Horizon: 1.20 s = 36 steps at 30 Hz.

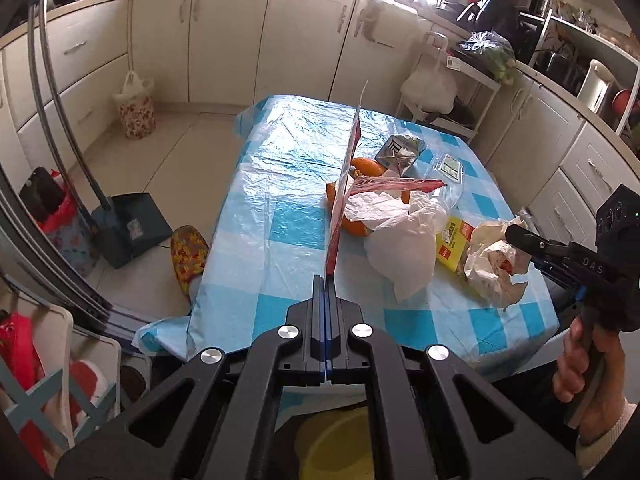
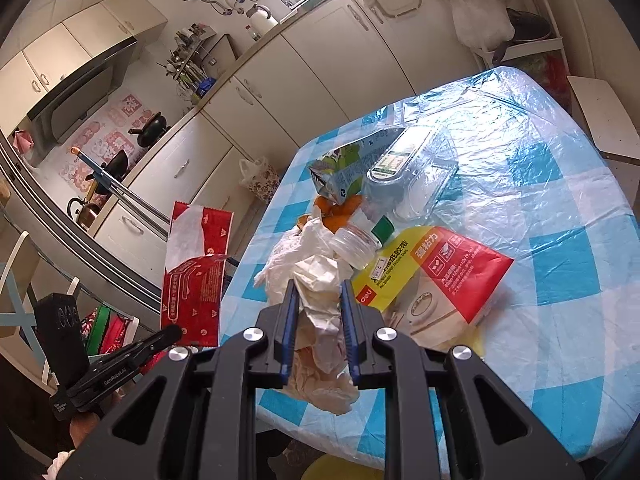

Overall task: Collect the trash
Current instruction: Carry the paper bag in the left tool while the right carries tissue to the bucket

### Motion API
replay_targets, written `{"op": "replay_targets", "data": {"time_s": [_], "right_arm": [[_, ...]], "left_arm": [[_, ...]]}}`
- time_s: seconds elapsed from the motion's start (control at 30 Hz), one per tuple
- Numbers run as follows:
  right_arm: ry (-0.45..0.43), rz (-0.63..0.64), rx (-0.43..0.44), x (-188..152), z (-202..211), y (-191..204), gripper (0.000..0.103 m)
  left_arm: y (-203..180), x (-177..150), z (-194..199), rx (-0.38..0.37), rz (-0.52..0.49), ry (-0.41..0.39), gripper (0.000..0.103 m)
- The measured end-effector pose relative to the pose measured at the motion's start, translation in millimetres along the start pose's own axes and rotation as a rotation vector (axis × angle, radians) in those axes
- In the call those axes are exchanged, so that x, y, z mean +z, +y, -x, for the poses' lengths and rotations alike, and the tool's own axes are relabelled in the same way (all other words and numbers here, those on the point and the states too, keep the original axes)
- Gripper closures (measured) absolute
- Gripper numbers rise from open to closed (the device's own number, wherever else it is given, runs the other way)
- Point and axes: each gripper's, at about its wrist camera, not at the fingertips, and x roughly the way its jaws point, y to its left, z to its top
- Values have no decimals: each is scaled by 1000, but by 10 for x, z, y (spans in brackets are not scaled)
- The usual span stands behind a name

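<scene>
Table (image 1: 280, 184): covered with a blue-and-white checked plastic cloth, trash piled toward one side.

Left gripper (image 1: 327, 280): jaws pressed together on the bottom edge of a red wrapper (image 2: 196, 264). The wrapper stands upright, edge-on in the left view, lifted off the table; in the right view it hangs beside the table edge, its red-and-white face showing.

Right gripper (image 2: 320, 320): fingers narrowly apart, pinching a wad of crumpled paper (image 2: 320, 320) that sits between the blue pads at the near table edge. A hand (image 1: 580, 364) grips its handle in the left view.

Yellow-and-red packet (image 2: 440, 276): flat on the cloth, just beside the wad.

White tissue (image 1: 400, 240): crumpled, in the middle of the pile, lying against orange peel (image 1: 368, 168).

Small carton (image 1: 400, 150): crushed, behind the peel.

Clear tray (image 2: 416, 176): labelled, next to the carton.

Clear cup (image 2: 354, 244): on its side, between tissue and packet.

Dustpan (image 1: 128, 228): on the floor, apart from the table.
</scene>
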Motion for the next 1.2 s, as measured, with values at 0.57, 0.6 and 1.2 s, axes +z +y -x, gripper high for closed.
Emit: {"op": "replay_targets", "data": {"time_s": [0.57,0.6,1.2], "right_arm": [[-48,32,-9,-112,239,132,81],[-48,36,-7,-125,247,145,81],[-41,55,48,-599,538,339,81]], "left_arm": [[11,-239,574,-143,53,-38,102],[0,-260,612,-148,50,-38,102],[-360,-1169,869,-208,-83,136,102]]}}
